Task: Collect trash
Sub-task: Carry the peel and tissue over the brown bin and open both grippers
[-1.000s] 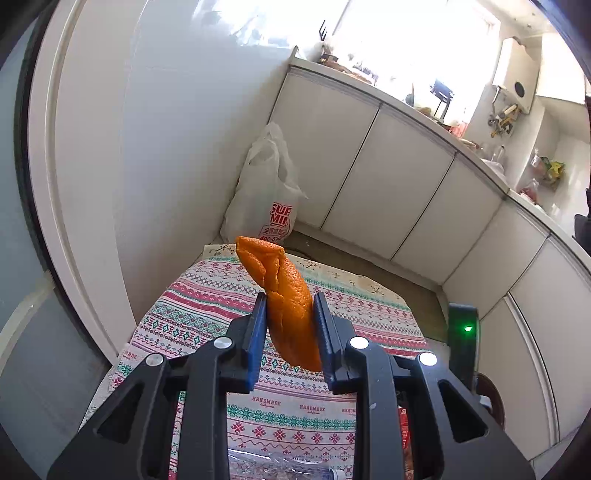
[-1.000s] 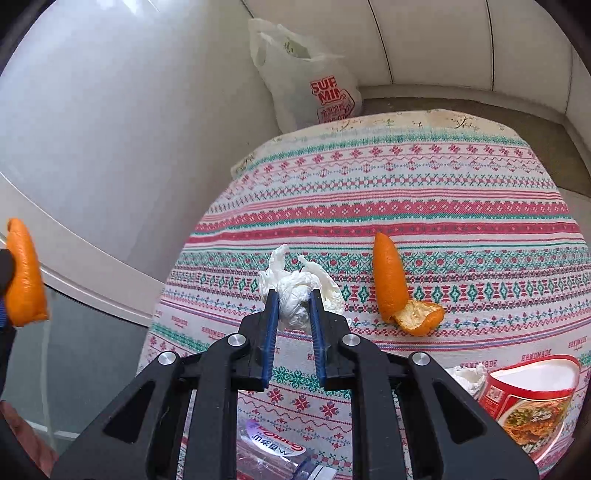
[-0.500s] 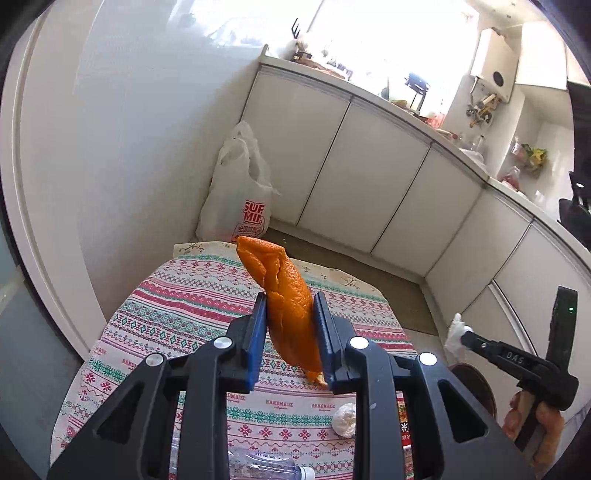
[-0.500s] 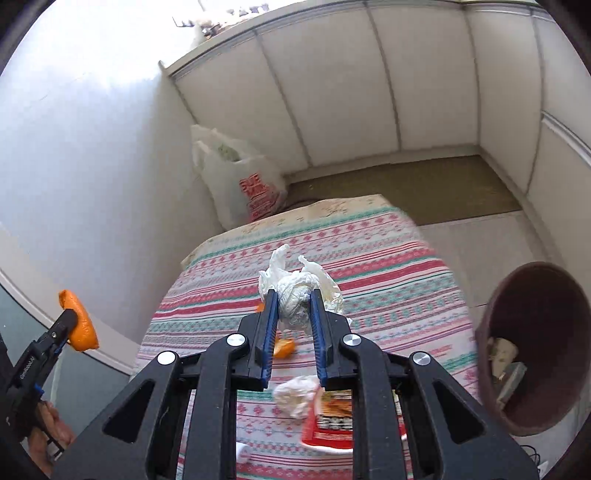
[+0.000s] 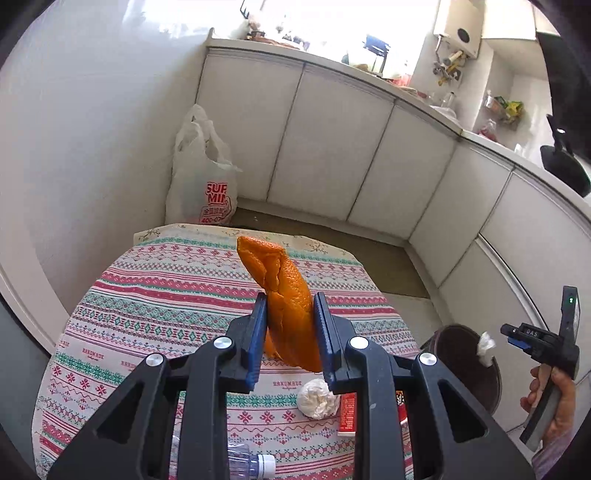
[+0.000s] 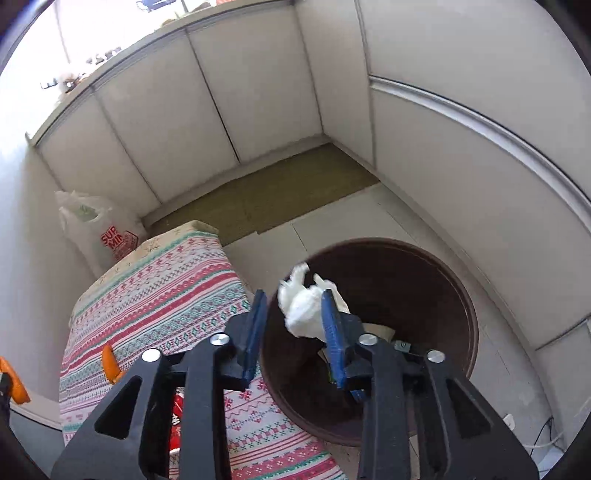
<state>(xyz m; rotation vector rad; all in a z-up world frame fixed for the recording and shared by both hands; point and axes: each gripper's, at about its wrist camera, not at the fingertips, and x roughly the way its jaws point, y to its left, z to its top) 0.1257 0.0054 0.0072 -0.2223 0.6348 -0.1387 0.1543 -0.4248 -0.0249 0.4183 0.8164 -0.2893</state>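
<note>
Opening right hand-held gripper point(image 6: 293, 325) above bin point(image 6: 436, 258), tissue point(image 6: 304, 308) between jaws

It was a home kitchen: white cabinets point(image 5: 332, 147) ran along the back and right of the frame under a cluttered counter point(image 5: 406, 86), with what looked like a wall-mounted water heater point(image 5: 460, 35) at upper right.
</note>
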